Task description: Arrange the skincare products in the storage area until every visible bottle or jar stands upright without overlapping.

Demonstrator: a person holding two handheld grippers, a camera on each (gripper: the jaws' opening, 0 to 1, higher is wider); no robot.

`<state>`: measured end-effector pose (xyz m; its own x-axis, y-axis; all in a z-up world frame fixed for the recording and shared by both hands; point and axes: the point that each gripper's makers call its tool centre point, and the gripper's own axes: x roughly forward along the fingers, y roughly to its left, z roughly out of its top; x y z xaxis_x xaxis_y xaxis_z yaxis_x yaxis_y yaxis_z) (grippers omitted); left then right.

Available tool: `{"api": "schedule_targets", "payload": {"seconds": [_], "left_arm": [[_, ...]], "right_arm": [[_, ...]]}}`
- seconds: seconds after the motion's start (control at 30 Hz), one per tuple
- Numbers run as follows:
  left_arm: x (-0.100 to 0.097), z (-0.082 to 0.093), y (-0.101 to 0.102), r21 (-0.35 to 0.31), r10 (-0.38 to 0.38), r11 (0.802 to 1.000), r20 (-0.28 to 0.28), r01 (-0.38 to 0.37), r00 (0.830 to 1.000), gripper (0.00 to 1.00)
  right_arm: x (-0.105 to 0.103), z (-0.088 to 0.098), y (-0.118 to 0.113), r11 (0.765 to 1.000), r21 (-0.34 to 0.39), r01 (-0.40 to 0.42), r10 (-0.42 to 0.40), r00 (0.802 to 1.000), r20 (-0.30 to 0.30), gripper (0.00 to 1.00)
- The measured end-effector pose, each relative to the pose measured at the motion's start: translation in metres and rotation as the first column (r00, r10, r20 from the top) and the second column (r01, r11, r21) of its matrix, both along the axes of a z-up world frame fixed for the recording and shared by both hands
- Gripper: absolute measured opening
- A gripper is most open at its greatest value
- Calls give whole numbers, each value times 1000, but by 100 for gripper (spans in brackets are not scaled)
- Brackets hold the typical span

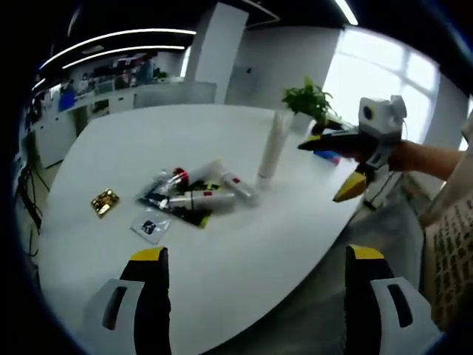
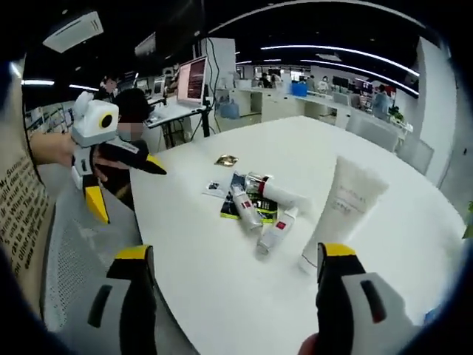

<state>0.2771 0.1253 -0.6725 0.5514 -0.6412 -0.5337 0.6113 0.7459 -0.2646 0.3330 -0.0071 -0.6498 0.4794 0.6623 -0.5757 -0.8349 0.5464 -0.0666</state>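
A tall white tube [image 1: 271,148] [image 2: 344,211] stands upright on the white table [image 1: 222,281] [image 2: 214,296]. To one side of it, several small white bottles with red marks [image 1: 198,194] [image 2: 255,208] lie in a pile, overlapping each other and a flat black-and-green pack [image 1: 194,217]. My left gripper [image 1: 257,255] [image 2: 129,194] is open and empty, short of the table's near edge. My right gripper [image 2: 236,251] [image 1: 319,171] is open too, holding nothing, and hovers off the table edge close to the tube.
A gold sachet [image 1: 105,201] [image 2: 225,160] and a white sachet [image 1: 150,225] [image 2: 216,188] lie flat near the pile. A green plant [image 1: 310,100] stands behind the tube. An office with desks and people lies beyond the table.
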Motion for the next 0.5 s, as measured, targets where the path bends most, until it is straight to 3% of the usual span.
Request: {"api": "schedule_targets", "payload": {"seconds": [0.1, 0.5], "left_arm": [[0, -1, 0, 5, -3, 1000, -4, 3, 1000, 97], [0, -3, -1, -5, -6, 1000, -12, 6, 1000, 97]], "right_arm": [[7, 7, 17, 998, -34, -57, 58, 997, 48, 89], [44, 7, 53, 980, -127, -151, 162, 983, 81, 85]]}}
